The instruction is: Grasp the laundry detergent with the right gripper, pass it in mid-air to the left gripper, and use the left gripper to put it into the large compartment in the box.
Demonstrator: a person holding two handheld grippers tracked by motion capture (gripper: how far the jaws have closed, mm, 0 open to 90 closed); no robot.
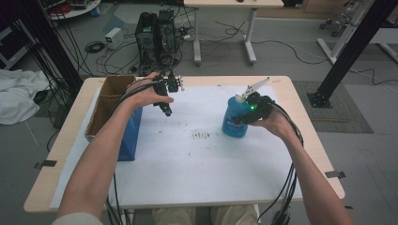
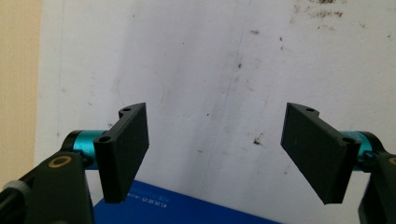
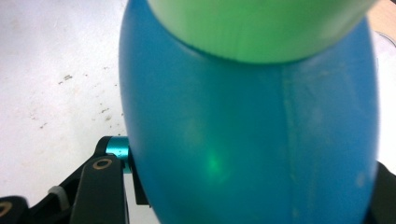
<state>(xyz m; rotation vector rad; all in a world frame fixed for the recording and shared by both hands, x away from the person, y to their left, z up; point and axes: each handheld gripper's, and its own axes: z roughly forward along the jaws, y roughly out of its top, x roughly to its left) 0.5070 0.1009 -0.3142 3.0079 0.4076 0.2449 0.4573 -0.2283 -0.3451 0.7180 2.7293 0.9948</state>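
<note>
Blue bottle [image 1: 234, 123] with a white pump top stands upright on the white sheet [image 1: 197, 164] covering the bench [image 1: 61, 159], toward the right side. The right claw [image 1: 248, 114] comes at it from the side, level with the bottle's upper body, and its jaws sit against the blue wall. In the right gripper view the bottle [image 3: 247, 140] bulges between the two black jaws, the left jaw touching its side, so the claw looks closed on it. That sideways hold low on the body probably keeps the bottle upright and steady for lifting.

The left claw [image 1: 165, 96] hangs in the air above the sheet, near the back left, well apart from the bottle. In the left gripper view its jaws stand wide open with nothing between them, only the speckled sheet [image 2: 210, 70] below, as if waiting its turn.

A cardboard box [image 1: 110, 101] with a blue side sits along the left edge of the bench, open at the top, just beside the left forearm.
</note>
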